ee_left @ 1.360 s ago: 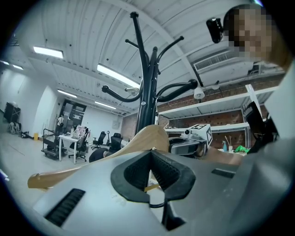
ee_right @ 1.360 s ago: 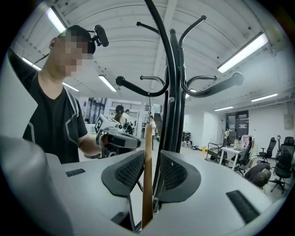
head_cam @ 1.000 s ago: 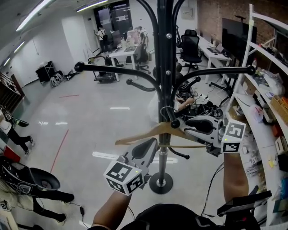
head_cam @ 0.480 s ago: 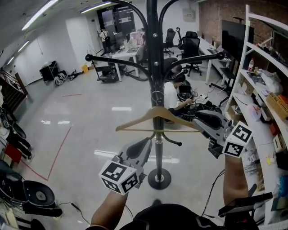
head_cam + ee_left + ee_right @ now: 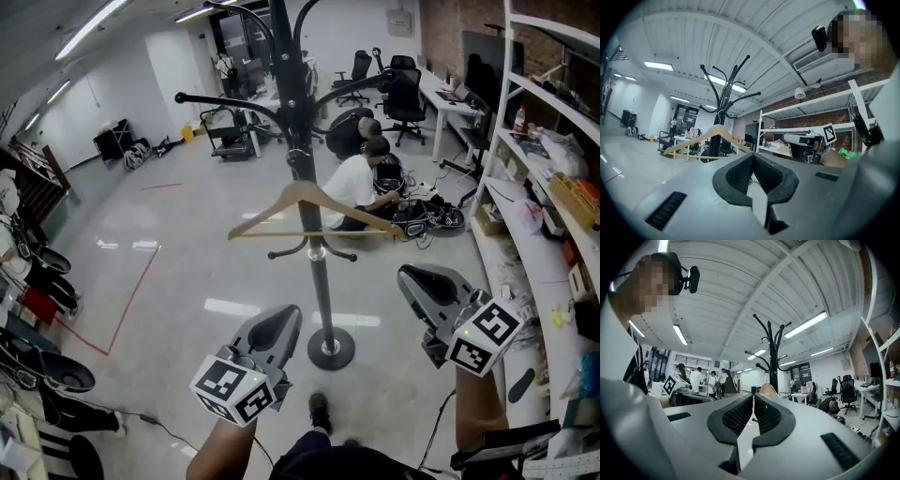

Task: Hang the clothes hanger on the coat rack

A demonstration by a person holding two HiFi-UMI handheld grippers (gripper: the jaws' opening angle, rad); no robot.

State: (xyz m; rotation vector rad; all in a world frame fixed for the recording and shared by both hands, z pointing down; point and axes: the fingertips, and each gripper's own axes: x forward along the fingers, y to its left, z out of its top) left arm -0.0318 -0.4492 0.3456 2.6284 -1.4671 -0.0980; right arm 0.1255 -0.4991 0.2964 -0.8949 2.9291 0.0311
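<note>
Hanger [image 5: 306,188] hangs on the coat rack [image 5: 319,291], ahead of your left gripper [image 5: 281,323] and right gripper [image 5: 422,286] — both closed, empty — so back off without brushing it.

Two grey moulded tools are seen, the left tool [image 5: 283,317] and the right tool [image 5: 411,277]. Each is fitted with black ribbed pads [image 5: 736,174] and a white cube [image 5: 232,389] printed with black square markers. A dark garment [image 5: 349,462] is worn.

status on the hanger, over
Left gripper and right gripper shut, empty, held low. Clothes hanger hanging on coat rack, touching neither gripper. Nothing in the way; person crouched on the floor beyond.
</note>
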